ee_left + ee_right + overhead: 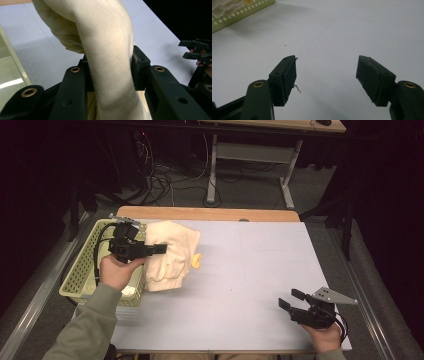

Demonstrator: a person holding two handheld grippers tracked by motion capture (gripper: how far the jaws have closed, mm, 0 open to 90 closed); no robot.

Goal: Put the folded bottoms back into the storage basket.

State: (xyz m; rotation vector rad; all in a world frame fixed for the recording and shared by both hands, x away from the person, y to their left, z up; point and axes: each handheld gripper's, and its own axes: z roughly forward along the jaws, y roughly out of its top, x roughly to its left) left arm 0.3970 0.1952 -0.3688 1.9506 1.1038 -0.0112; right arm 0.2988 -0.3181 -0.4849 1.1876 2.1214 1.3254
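A cream knitted garment hangs bunched at the table's left, partly over the rim of a pale green perforated basket. My left gripper is shut on a thick fold of it. In the left gripper view the cloth is squeezed between the two pads of the left gripper and rises above them. My right gripper rests near the front right of the table, open, with nothing between its jaws. The right gripper view shows the right gripper standing wide over bare table.
A small yellow piece lies on the grey table top just right of the garment. Something white sits in the basket's near corner. The basket's corner shows far off in the right gripper view. A desk frame and cables stand beyond the table.
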